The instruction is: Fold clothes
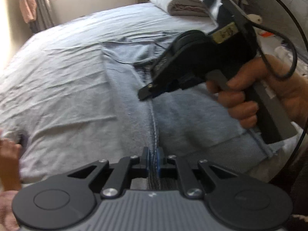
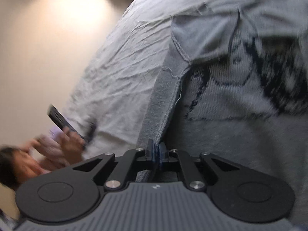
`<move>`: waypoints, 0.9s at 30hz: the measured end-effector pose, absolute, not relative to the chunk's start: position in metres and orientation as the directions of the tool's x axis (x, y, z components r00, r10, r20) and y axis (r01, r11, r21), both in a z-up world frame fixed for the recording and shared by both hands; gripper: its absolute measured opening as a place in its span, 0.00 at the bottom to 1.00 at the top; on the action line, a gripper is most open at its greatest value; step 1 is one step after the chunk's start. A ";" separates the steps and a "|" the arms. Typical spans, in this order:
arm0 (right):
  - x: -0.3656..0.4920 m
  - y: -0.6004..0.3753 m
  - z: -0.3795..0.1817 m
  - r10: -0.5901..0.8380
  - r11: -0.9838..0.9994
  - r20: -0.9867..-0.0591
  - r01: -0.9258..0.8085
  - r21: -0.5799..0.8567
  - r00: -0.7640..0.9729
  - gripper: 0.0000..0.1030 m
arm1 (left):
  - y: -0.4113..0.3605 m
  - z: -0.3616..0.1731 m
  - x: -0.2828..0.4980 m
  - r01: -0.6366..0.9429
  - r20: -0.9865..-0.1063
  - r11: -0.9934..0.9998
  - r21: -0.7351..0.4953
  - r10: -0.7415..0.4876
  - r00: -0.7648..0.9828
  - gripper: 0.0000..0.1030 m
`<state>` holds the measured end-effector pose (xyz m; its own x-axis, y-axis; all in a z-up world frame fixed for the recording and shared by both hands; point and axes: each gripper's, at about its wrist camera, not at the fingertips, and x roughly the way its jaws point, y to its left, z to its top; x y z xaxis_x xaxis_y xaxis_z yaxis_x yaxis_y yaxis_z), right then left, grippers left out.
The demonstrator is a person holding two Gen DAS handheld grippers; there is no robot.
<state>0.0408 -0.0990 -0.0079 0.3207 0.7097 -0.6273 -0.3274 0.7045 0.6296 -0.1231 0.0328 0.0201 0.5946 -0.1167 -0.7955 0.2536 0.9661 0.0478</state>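
Observation:
A light grey-blue sweatshirt (image 1: 182, 115) with a dark print (image 2: 269, 77) lies on the bed, partly lifted into a ridge. In the left wrist view my left gripper (image 1: 153, 154) is shut on the near end of that ridge, with fabric pinched between the blue pads. Farther along the same fold, my right gripper (image 1: 145, 94) comes in from the right, held by a hand (image 1: 250, 96). The right wrist view shows the right gripper (image 2: 158, 150) shut on a stitched hem of the sweatshirt (image 2: 163, 100), which rises away from the pads.
The bed's wrinkled pale sheet (image 1: 63, 73) spreads left of the garment. Folded blankets (image 1: 184, 5) are stacked at the head. A pink towel (image 1: 28, 5) hangs by the curtain. Another person at the bed's side holds a phone (image 2: 59, 121).

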 end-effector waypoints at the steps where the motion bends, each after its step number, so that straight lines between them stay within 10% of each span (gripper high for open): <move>1: 0.039 -0.098 -0.007 0.693 0.721 -0.642 -0.343 0.602 0.328 0.08 | 0.031 0.016 -0.121 0.273 -0.804 0.962 0.030 -0.138 0.578 0.08; 27: 0.048 -0.118 -0.008 0.718 0.690 -0.538 -0.358 0.629 0.441 0.14 | 0.044 -0.010 -0.128 0.384 -0.734 0.910 -0.157 -0.368 0.571 0.12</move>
<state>0.0483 -0.1177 -0.0076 0.4410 0.7184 -0.5380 -0.3577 0.6905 0.6287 -0.1285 0.0437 -0.0104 0.5711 -0.3676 -0.7340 0.3839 0.9099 -0.1570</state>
